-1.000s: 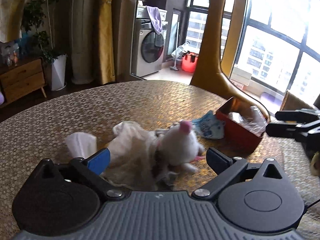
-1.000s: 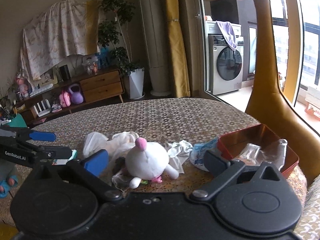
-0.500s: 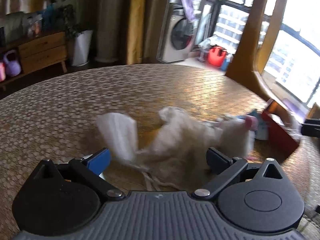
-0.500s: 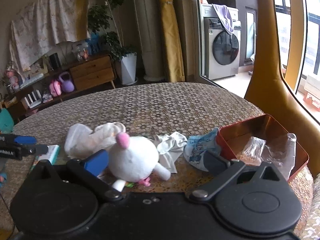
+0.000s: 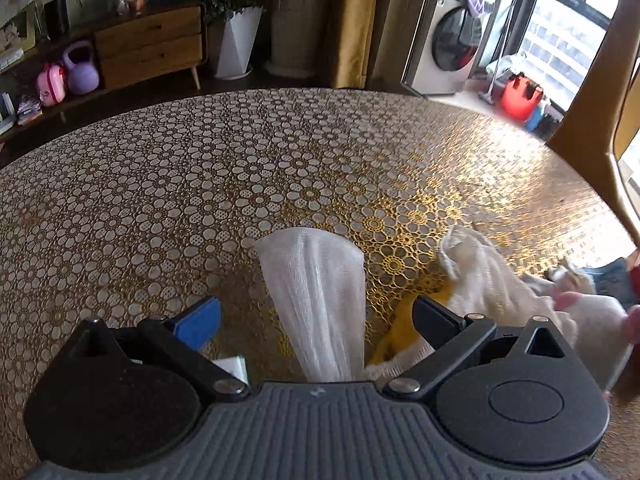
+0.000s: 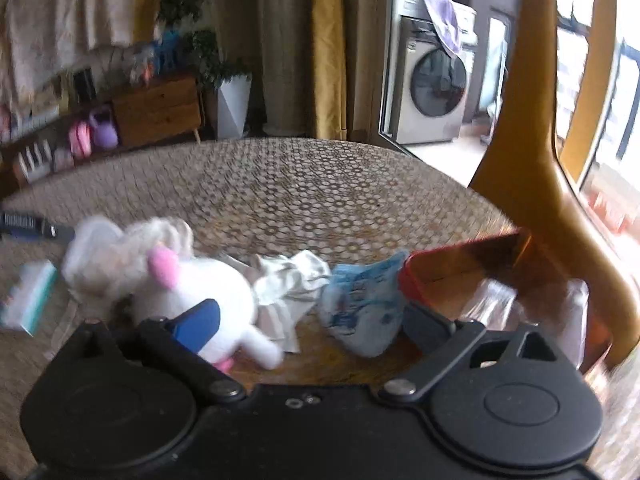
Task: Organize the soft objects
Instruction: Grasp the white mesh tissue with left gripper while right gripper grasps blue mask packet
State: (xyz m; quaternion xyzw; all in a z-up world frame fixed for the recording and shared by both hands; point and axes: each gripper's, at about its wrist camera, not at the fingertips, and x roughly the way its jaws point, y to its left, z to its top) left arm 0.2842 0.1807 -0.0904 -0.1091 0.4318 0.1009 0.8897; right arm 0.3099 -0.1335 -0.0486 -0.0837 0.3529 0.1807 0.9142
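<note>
- In the left wrist view a white mesh cloth (image 5: pixel 316 304) lies in the lower middle of the frame, its long axis running from the gripper body at the bottom up toward the frame centre, with its wide rounded end pointing away from the camera.
- The left gripper (image 5: pixel 316 316) has its fingers spread wide; the mesh cloth sits in the gap between the blue-padded finger at lower left and the black finger at lower right, and neither finger touches it.
- A crumpled white rag (image 5: pixel 484 276) lies to the right of the black finger, stretching toward the right edge of the frame, where a white plush toy (image 5: pixel 592 320) with pink parts is partly cut off.
- All of it rests on the gold-patterned surface (image 5: pixel 240 184).
- The right wrist view is blurred. The right gripper (image 6: pixel 312 320) also has its fingers wide apart and holds nothing.
- There the plush toy (image 6: pixel 208 284) lies at lower left, just behind the blue finger, its pink part pointing up and left.
- A grey-white cloth (image 6: pixel 288 284) lies between the fingers, and a pale blue packet (image 6: pixel 360 304) sits close to the right finger.
- A red tin (image 6: pixel 464 268) stands at the right, with clear plastic inside.
</note>
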